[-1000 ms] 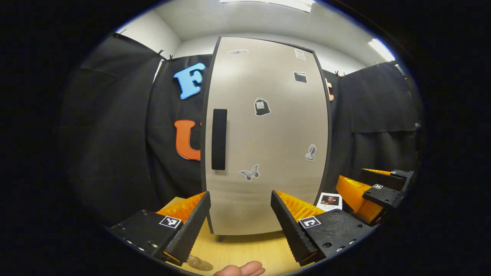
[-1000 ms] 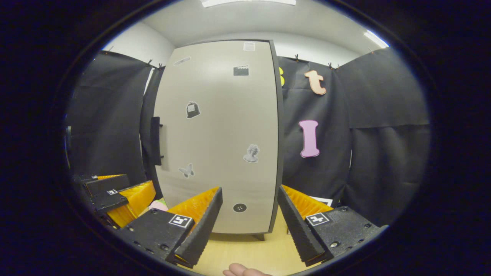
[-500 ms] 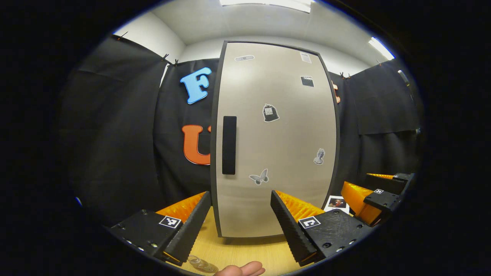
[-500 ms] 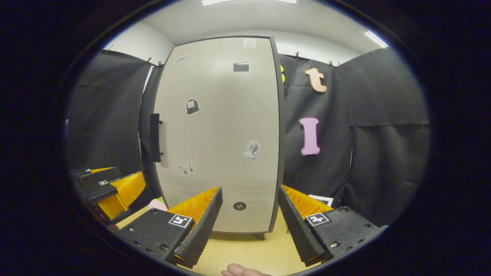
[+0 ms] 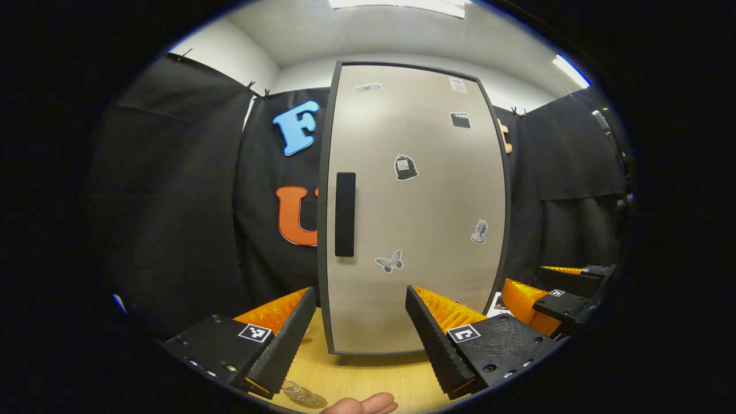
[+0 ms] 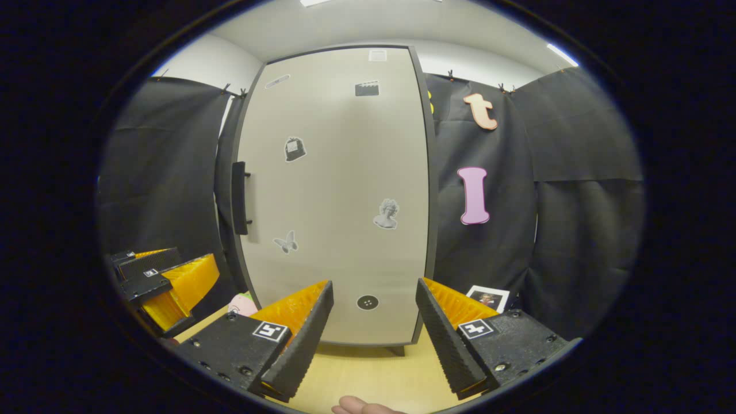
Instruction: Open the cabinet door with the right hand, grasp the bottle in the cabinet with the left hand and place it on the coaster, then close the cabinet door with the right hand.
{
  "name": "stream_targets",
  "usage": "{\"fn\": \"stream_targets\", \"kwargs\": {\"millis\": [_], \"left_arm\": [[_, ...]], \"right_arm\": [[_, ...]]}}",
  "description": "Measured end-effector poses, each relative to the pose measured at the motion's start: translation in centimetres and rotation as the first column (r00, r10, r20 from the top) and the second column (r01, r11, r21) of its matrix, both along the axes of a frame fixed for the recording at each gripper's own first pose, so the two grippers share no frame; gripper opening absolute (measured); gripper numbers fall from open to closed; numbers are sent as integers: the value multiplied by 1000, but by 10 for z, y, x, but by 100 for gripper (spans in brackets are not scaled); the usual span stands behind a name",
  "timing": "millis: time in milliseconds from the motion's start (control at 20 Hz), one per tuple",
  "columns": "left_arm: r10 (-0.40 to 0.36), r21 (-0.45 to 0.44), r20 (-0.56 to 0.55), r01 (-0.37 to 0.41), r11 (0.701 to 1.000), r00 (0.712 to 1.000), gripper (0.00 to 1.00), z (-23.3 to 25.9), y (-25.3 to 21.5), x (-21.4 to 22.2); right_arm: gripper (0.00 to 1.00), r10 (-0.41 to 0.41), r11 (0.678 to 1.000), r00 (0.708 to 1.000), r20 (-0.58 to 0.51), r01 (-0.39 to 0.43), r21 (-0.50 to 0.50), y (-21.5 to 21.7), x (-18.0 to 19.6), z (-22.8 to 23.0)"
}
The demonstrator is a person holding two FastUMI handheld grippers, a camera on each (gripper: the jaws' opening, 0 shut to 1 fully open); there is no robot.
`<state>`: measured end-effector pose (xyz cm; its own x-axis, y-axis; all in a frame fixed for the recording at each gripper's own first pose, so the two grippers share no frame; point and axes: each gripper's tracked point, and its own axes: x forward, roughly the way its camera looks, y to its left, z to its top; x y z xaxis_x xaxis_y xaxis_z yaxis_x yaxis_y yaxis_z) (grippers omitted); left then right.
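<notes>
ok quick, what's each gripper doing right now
Left gripper: open, holding nothing, facing the closed cabinet door.
Right gripper: open, holding nothing, not yet at the handle.

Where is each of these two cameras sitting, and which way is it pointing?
Left gripper view: rides the left gripper, faces the closed cabinet door and its handle; a fingertip shows below.
Right gripper view: rides the right gripper, faces the same door from farther right.
Shared: door, handle, wooden table, and each other's gripper.
</notes>
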<state>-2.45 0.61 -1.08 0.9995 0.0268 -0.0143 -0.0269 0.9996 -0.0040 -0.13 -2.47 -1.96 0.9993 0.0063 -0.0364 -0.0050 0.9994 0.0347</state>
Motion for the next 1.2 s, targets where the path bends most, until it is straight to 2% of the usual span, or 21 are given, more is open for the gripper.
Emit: {"fn": "stream_targets", "kwargs": {"millis": [450, 500, 550, 1000, 1050, 1100, 1200], "left_arm": [[34, -4, 4, -34, 999, 999, 95, -1, 6, -6], [35, -3, 2, -35, 999, 999, 95, -1, 7, -8], [37, -3, 0, -37, 999, 999, 95, -3, 7, -9], [38, 2, -3, -38, 999, 999, 95, 1, 9, -15], [40, 4, -2, -40, 999, 999, 95, 1, 10, -15], [40, 5, -1, -40, 999, 999, 95, 1, 9, -14], [38, 3, -4, -38, 999, 999, 95, 1, 10, -13]], "right_arm": [[93, 23, 1000, 1000, -1, -23, 0, 0, -1, 0], [88, 22, 1000, 1000, 0, -22, 1, -1, -2, 1], [93, 19, 1000, 1000, 0, -19, 3, -2, -2, 2], [93, 25, 1000, 1000, -2, -25, -4, -1, -5, 2], [88, 25, 1000, 1000, -3, -25, -6, 0, -5, 1], [93, 25, 1000, 1000, -4, -25, -8, 0, -4, 2], [93, 21, 1000, 1000, -6, -21, -8, -1, -4, 1]]}}
